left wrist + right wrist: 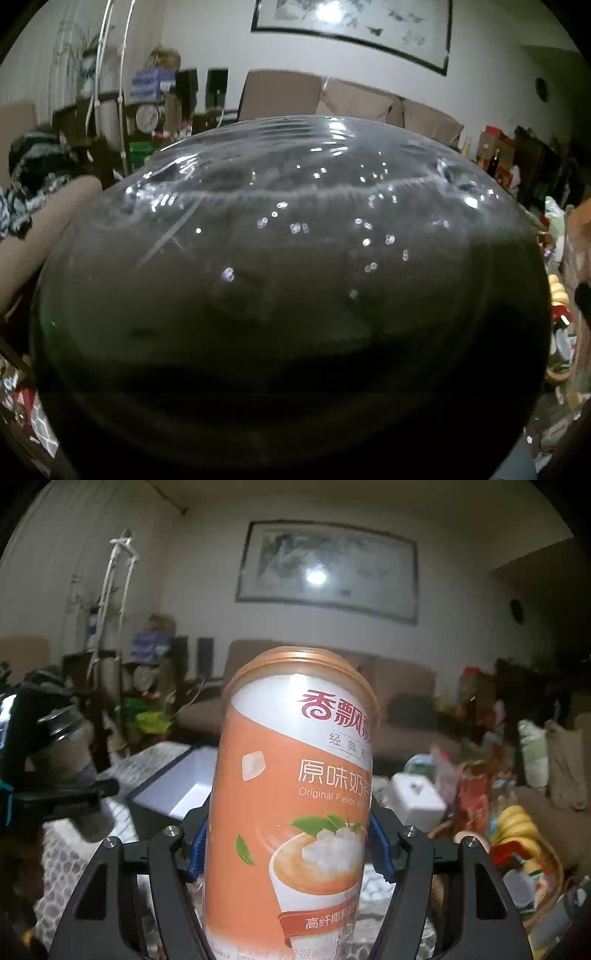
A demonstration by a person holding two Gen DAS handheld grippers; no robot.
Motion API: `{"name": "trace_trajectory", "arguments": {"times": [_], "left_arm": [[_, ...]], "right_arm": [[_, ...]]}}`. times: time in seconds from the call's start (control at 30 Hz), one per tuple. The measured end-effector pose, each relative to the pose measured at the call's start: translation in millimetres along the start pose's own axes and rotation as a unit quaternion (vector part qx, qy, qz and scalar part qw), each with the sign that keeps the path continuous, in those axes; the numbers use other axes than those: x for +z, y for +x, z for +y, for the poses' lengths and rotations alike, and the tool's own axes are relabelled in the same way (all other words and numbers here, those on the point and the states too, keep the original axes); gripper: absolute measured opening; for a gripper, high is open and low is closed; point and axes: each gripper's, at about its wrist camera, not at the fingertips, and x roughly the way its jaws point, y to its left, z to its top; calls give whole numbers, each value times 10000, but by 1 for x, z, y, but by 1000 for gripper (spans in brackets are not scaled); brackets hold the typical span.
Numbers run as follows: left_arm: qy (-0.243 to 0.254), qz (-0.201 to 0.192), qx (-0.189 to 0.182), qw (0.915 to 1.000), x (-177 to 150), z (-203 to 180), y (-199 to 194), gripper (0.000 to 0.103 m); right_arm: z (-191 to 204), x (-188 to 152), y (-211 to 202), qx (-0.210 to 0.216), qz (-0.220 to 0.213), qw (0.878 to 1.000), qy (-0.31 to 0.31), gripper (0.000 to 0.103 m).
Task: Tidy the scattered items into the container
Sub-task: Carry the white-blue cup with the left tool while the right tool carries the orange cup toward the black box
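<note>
Carrying cup (295, 794) upright, clamped between right gripper (288, 845) jaws, transport step underway. Left view blocked by clear jar (291, 258) close ahead; left jaws' state unclear. Next: lowering cup into container (177, 786) beyond jaws, left.

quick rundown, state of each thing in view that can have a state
milk tea cup: lid on, held upright, off the table
right hand-held gripper: shut on the milk tea cup
clear plastic item: pressed close to the left camera, blocking it
left hand-held gripper: fingers hidden, cannot tell
white box: open, on the table
</note>
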Motion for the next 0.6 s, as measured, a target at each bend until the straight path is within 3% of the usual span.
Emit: {"name": "trace_trajectory", "arguments": {"times": [0.27, 0.6], "left_arm": [[430, -767, 73, 9961, 13, -25, -34, 63], [937, -1343, 80, 9865, 9, -55, -58, 63]], "right_arm": [[-5, 13, -1, -329, -200, 9985, 399, 70], [-22, 17, -16, -348, -465, 9947, 843, 70]]}}
